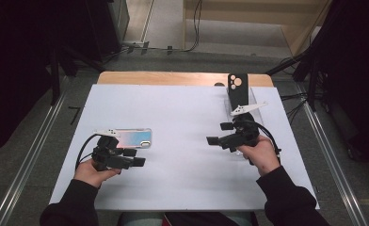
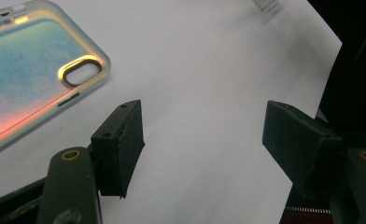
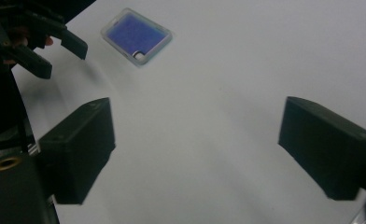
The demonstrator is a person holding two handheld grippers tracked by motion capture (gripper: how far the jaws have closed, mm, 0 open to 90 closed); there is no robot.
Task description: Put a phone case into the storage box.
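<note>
Nothing's picked up yet: left gripper [image 1: 138, 157] hangs wide and empty beside the iridescent phone case [image 1: 134, 137] near the bench's [image 1: 182, 188] left edge, right gripper [image 1: 219, 133] wide and empty too.

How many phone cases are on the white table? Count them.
2. The iridescent clear phone case lies flat beside the left gripper; the black phone case lies at the table's far right edge, beyond the right gripper.
</note>
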